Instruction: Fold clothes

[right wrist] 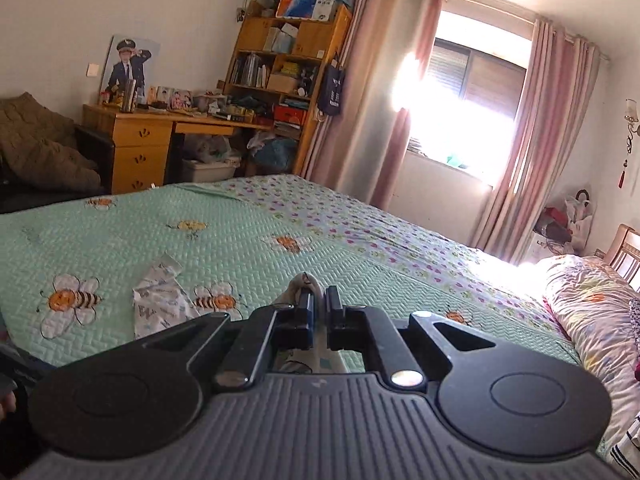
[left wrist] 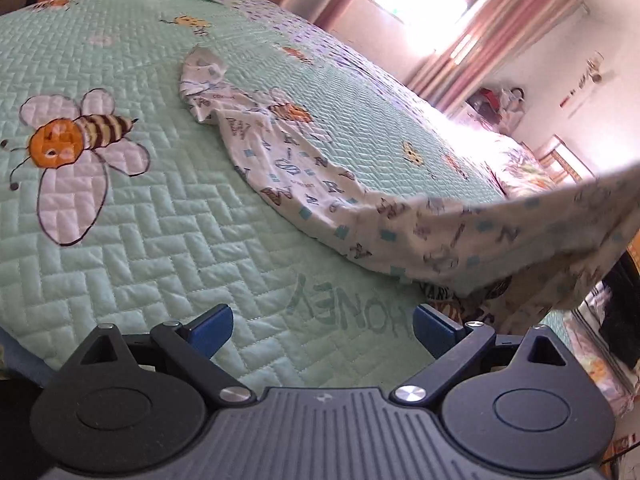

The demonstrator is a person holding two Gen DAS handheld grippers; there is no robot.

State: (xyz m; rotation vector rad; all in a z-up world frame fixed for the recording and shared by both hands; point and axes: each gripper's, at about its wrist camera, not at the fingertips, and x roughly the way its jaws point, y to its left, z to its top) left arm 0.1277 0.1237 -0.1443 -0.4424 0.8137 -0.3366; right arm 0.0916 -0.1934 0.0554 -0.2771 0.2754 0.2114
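Note:
A white garment (left wrist: pixel 296 168) printed with letters and small blue squares lies stretched across the green quilted bedspread (left wrist: pixel 160 208). Its right end rises off the bed toward the right edge of the left wrist view. My left gripper (left wrist: pixel 324 326) hovers over the bedspread, open, with nothing between its blue pads. My right gripper (right wrist: pixel 319 300) is shut on a pinched fold of the garment, a bit of which pokes out above the pads. The garment's far end (right wrist: pixel 160 300) lies flat on the bed to the left in the right wrist view.
The bedspread (right wrist: pixel 248 216) carries bee pictures and a floral sheet strip toward the window. A rolled quilt (right wrist: pixel 592 320) lies at the bed's right. A wooden desk (right wrist: pixel 140 136), a bookshelf (right wrist: pixel 284 60) and pink curtains stand beyond the bed.

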